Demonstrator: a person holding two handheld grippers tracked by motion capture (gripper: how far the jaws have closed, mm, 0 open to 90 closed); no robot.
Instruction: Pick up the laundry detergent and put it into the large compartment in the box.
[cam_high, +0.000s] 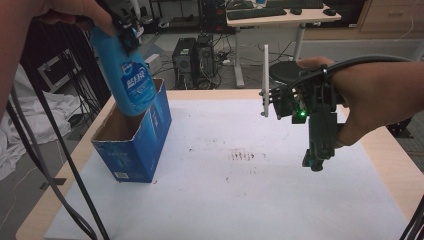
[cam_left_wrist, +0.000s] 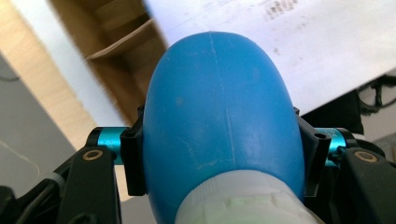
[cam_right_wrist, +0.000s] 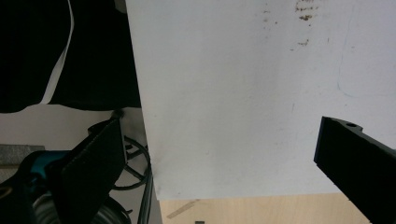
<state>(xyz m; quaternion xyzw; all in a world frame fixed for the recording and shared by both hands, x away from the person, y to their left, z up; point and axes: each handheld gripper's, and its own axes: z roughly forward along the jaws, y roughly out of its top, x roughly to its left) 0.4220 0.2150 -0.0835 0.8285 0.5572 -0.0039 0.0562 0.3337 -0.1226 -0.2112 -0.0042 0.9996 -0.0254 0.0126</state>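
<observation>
While the left gripper (cam_high: 131, 36) has its jaws closed on the blue bottle (cam_high: 128, 80), held bottom-down at about 10 o'clock over the open blue carton (cam_high: 150, 145), lowering it inside seems left to do, and the right gripper (cam_high: 315, 162) hangs wide open, empty, at 3 o'clock.

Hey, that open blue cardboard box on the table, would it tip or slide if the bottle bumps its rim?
The box looks empty and thin-walled, so probably light and likely to slide on the white sheet. It stands taller than deep, so a knock from the bottle might tip it.
</observation>
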